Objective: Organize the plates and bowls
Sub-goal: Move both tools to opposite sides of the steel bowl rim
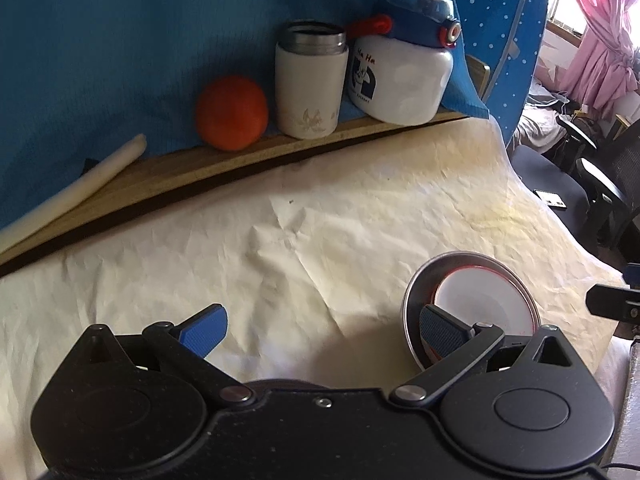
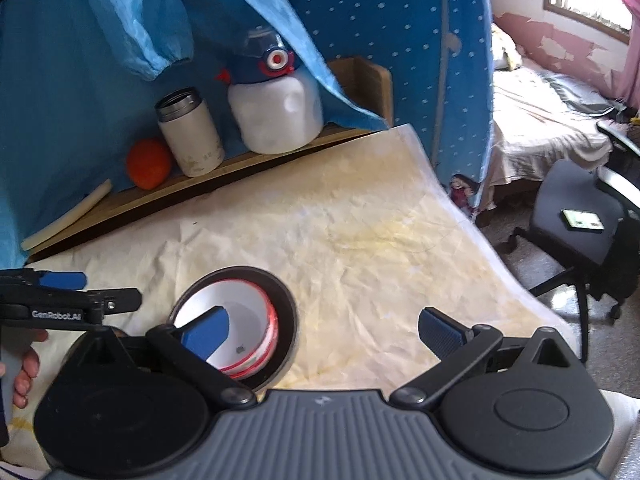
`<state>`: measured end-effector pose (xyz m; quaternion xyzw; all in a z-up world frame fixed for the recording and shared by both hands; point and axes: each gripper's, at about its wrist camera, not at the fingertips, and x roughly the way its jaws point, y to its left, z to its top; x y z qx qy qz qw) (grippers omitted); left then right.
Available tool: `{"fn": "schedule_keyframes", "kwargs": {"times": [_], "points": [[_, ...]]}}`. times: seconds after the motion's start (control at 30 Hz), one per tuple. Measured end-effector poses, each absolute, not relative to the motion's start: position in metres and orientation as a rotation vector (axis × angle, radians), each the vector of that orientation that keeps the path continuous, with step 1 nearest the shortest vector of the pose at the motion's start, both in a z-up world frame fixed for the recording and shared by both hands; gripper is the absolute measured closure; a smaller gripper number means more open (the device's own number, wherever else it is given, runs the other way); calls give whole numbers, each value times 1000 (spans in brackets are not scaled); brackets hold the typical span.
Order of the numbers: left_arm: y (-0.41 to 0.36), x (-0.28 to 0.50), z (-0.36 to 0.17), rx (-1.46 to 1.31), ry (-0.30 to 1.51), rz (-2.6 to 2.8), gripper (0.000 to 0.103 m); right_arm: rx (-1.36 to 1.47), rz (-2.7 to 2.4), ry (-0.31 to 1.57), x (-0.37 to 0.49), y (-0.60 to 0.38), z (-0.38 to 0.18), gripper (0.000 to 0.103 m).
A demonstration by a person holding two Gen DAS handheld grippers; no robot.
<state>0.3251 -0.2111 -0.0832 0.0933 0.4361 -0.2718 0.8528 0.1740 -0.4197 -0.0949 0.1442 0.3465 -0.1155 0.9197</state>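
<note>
Stacking step apparently done: white red-rimmed bowl (image 2: 240,328) nested in the metal plate (image 2: 286,308) on the near part of the cream cloth (image 2: 380,240), between the two tools. Left gripper (image 1: 320,330) spread wide and empty, its right finger (image 1: 440,330) in front of the plate's near rim, contact impossible to tell; right gripper (image 2: 324,330) equally wide, holding nothing, its left finger (image 2: 206,334) over the bowl. Next, probably closing on the plate's rim to carry the stack off, or simply pulling back
</note>
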Motion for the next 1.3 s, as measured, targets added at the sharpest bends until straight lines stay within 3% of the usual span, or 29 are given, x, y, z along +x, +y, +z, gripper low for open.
{"fn": "schedule_keyframes", "kwargs": {"times": [1.3], "points": [[-231, 327, -109, 257, 1046, -510, 1, 72, -75, 911, 226, -449, -125, 0]]}}
